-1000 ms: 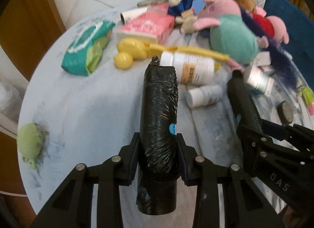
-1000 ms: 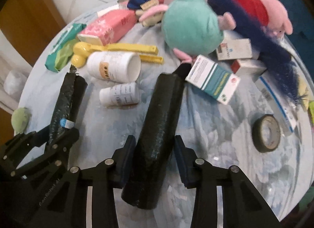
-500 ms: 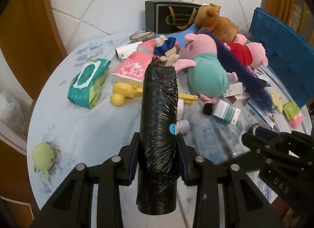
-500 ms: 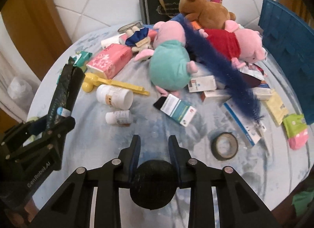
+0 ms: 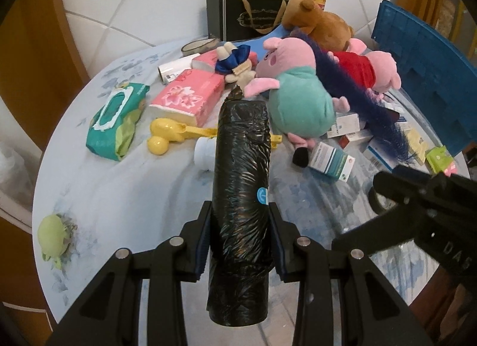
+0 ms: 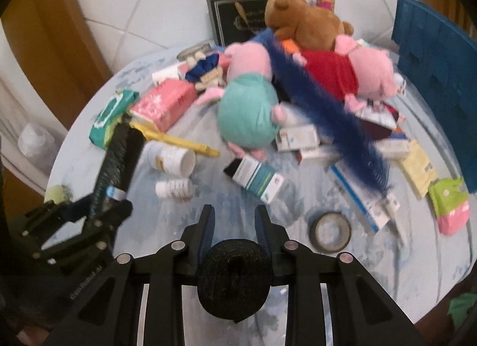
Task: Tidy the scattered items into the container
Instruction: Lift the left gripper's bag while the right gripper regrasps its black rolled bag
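Holding a black roll of bin bags [image 5: 240,197] lengthwise, the left gripper [image 5: 240,238] has its jaws clamped on the lower part, clear of the desk [image 5: 125,197]. The right gripper [image 6: 235,223] carries a second black roll [image 6: 234,280] seen end-on, jaws pressed to its flanks. Judged light, the film skin soft and slick; a squeeze across the middle should hold it, while a grip near one end may let it swing.

Near edge of the desk: a dark tape ring [image 6: 329,231], a small white bottle [image 6: 174,189], a teal-and-white carton [image 6: 258,179]. Left edge: a green squishy toy [image 5: 53,235], a green wipes pack [image 5: 117,119]. Middle: a yellow plastic scoop [image 5: 170,134], a pink tissue pack [image 5: 189,98], a teal-bodied pink pig plush [image 5: 295,95]. Far edge: a brown teddy bear [image 6: 301,22], a black gift bag [image 5: 247,18]. Right edge: a blue plastic crate [image 5: 423,77], probably the container.
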### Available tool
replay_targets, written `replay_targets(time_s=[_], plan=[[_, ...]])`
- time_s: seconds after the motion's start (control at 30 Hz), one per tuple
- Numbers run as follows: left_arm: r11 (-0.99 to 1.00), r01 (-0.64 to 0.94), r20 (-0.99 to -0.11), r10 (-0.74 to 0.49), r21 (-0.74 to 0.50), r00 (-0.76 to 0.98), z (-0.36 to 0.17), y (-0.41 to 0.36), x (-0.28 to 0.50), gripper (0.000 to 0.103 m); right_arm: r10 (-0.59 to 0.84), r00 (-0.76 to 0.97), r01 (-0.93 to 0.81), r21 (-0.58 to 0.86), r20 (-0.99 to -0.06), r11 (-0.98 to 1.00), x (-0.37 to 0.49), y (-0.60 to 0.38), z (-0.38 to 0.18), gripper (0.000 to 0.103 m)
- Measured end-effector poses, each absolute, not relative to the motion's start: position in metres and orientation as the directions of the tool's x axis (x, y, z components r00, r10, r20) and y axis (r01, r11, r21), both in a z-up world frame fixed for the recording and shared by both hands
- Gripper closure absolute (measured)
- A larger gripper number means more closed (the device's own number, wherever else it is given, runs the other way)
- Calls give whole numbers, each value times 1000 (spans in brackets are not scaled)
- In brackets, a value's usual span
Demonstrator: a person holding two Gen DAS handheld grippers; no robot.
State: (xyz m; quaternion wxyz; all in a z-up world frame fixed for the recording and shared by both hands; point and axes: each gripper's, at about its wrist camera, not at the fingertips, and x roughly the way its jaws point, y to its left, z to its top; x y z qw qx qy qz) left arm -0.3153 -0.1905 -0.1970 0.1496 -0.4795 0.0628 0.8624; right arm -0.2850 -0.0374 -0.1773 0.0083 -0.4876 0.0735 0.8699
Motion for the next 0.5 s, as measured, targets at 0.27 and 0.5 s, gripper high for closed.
replay_targets(time_s=[0.27,0.5], plan=[[-939,-342,-874,193,-33,-446,-221,-180,-319,69,42,-500,-232,87,-865,-969,-279,1,-196,31],[-927,-373,-890,194,-30,-411,-237,-166,-317,69,65,-552,-317,137,-831,-939,-262,29,-193,24]])
